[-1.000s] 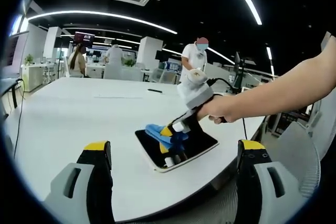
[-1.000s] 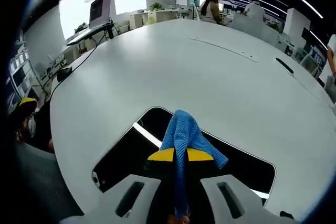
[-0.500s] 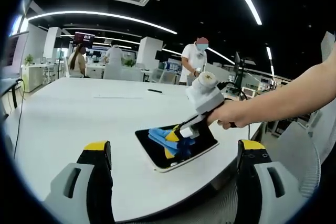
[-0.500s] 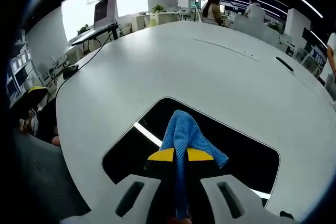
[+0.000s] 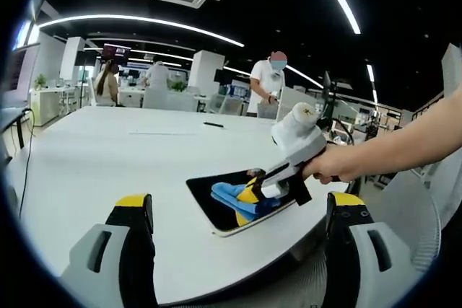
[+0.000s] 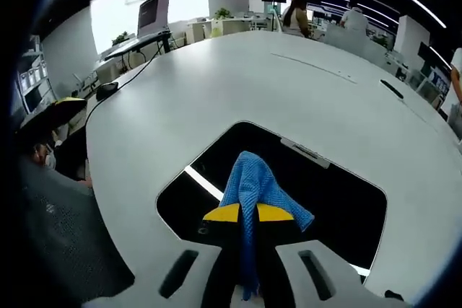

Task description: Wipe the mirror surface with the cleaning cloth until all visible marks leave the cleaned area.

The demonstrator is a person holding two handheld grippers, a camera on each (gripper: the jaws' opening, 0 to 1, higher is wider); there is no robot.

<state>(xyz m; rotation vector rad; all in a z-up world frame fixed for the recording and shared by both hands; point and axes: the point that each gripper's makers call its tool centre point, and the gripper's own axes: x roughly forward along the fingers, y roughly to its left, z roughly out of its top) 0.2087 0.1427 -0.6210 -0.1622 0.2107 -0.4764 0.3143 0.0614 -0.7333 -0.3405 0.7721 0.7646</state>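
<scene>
The mirror [image 5: 216, 194] is a dark rectangular pane with a thin pale edge, lying flat on the white counter [image 5: 86, 156] near its near edge; in the right gripper view its glass [image 6: 346, 210] reflects a bright strip of ceiling light. The cleaning cloth [image 6: 254, 182] is bright blue and knobbly, bunched into a fold and pinched between the yellow-tipped fingers [image 6: 224, 213] of the right gripper [image 6: 249, 213], pressed down on the mirror's right part [image 5: 229, 194].

Cleaning cloth [image 6: 255, 184], centre of the right gripper view: blue fabric with a rough, nubby weave. Mirror [image 6: 339, 207] beneath it: dark, glossy glass carrying a bright streak of reflected light. Table [image 6: 238, 84], across the upper frame: smooth, matt white surface.
</scene>
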